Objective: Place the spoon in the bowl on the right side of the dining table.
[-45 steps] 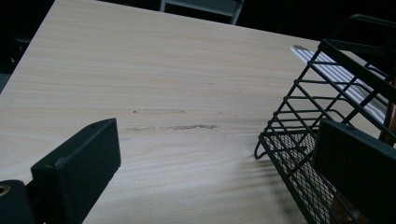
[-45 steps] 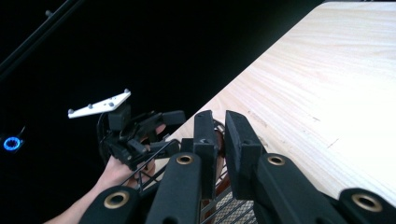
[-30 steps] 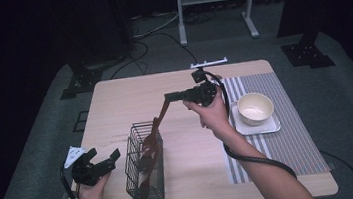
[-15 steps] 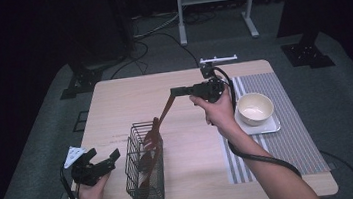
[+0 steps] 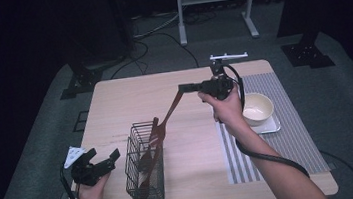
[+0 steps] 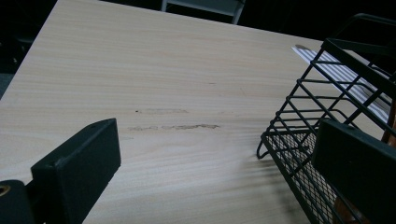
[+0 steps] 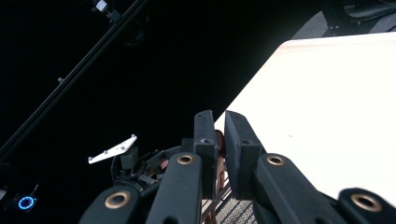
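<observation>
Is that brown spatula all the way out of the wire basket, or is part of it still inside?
Partly inside. The spatula leans tilted: its head sits in the wire basket, while the right gripper holds its handle end.

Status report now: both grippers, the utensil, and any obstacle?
Right gripper shut on brown spatula handle, blade end inside wire basket. Left gripper open, beside basket, holding nothing. Bowl off to the side, path clear.
</observation>
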